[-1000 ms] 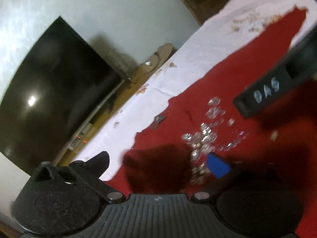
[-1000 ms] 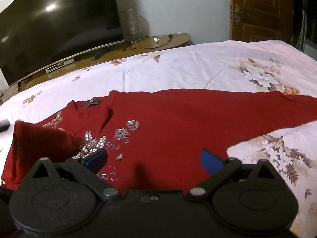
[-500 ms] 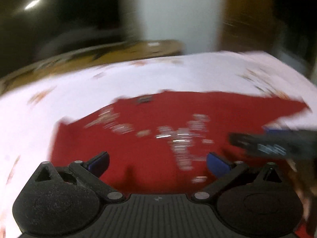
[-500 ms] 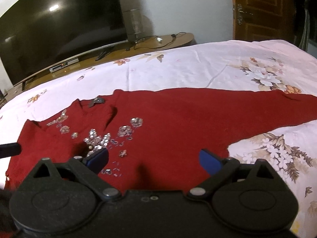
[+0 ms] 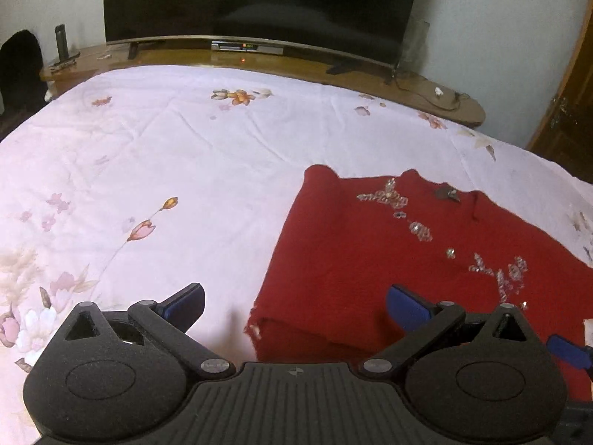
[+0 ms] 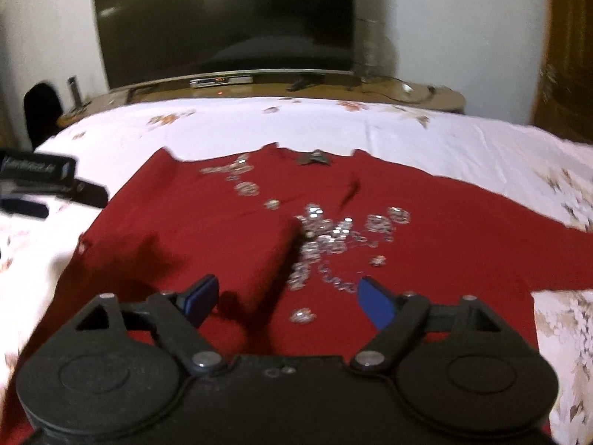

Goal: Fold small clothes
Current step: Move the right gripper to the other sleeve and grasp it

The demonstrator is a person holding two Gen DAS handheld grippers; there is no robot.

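Both tongs hang spread and empty: the left gripper over the folded edge, the right gripper above the red top on the bedsheet. Soft, limp knit; grab plain hem, avoiding sequins.

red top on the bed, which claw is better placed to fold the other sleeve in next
Right, probably. The right claw hangs open over the red top, whose unfolded side runs off right. The left claw sits open at its already-folded edge.

You are in a home bedroom; a bed under a floral sheet fills the lower frame; a large television stands on a wooden stand above; a wooden door shows at right.
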